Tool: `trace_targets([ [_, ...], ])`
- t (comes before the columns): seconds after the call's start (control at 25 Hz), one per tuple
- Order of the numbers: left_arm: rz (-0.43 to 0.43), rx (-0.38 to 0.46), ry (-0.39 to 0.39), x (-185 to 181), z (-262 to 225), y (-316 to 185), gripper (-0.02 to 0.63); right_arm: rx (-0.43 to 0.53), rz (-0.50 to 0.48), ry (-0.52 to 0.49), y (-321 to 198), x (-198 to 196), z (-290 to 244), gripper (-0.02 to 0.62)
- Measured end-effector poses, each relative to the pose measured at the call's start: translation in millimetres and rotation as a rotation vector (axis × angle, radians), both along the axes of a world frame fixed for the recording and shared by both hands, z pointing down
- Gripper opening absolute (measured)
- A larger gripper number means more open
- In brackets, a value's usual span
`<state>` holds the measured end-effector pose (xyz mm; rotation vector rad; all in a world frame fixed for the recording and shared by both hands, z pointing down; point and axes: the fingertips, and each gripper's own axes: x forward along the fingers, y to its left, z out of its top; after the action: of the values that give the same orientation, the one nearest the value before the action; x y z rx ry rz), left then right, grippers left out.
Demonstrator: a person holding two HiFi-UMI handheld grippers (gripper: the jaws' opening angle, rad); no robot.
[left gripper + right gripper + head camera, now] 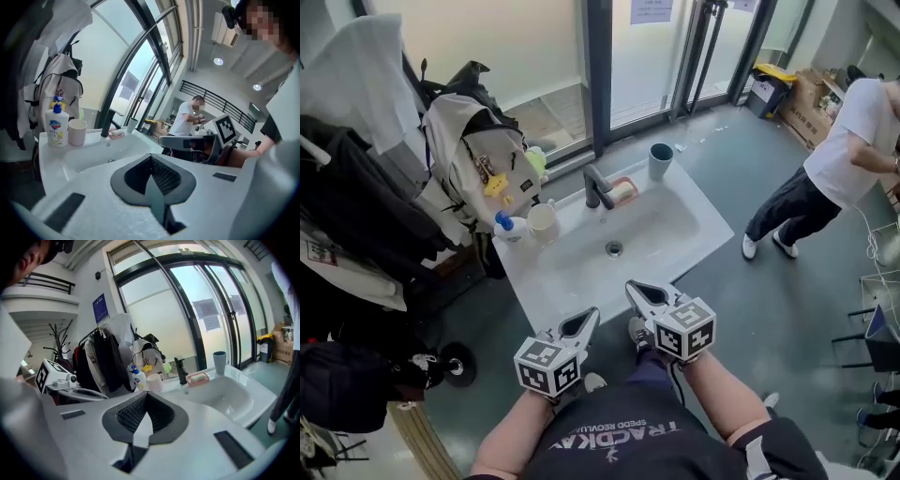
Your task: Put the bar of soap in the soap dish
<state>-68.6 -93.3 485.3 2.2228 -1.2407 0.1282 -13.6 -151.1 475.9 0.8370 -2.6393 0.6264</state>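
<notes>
Soap [198, 377], a pale rectangular bar, lies in the pink plastic soap dish [197, 382]. The dish sits on the far rim of the white ceramic sink [675, 246], just right of the black metal tap [597, 186]. Farther right on the same rim stands a grey-blue tumbler [661, 160]. At the far left corner of the sink a cream cup [543, 223] stands just beside a white pump bottle with a blue top [508, 225].

Both tools are held close to the person's body, on the near side of the sink and well apart from the soap. The left gripper [592, 315] has its jaws pressed together with nothing between them. The right gripper [634, 287] likewise has its jaws closed on nothing. Their tips point toward the sink's near edge.

Left of the sink a pale backpack [478, 150] hangs among dark clothes [356, 206]. At the far right a person in a white T-shirt and dark trousers [839, 141] stands on the grey floor [787, 300].
</notes>
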Motion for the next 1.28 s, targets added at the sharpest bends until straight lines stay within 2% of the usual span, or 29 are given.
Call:
trace_targets([
  [0.28, 0.030, -0.022, -0.004, -10.9, 11.3, 57.8, 0.009, -0.035, 0.020, 0.002, 74.8, -4.7, 14.2, 0.012],
  [0.56, 0.049, -0.035, 0.020, 1.4, 14.3, 92.7, 0.009, -0.033, -0.002, 0.015, 124.1, 1.0, 7.8, 0.012],
  [0.72, 0.043, -0.035, 0.033, 9.9, 13.5, 102.9, 0.009, -0.032, -0.005, 0.015, 140.4, 4.6, 8.4, 0.012],
  [1.28, 0.082, -0.029, 0.007, 28.1, 15.1, 119.2, 0.009, -0.077, 0.017, -0.008, 169.6, 19.0, 18.2, 0.012],
])
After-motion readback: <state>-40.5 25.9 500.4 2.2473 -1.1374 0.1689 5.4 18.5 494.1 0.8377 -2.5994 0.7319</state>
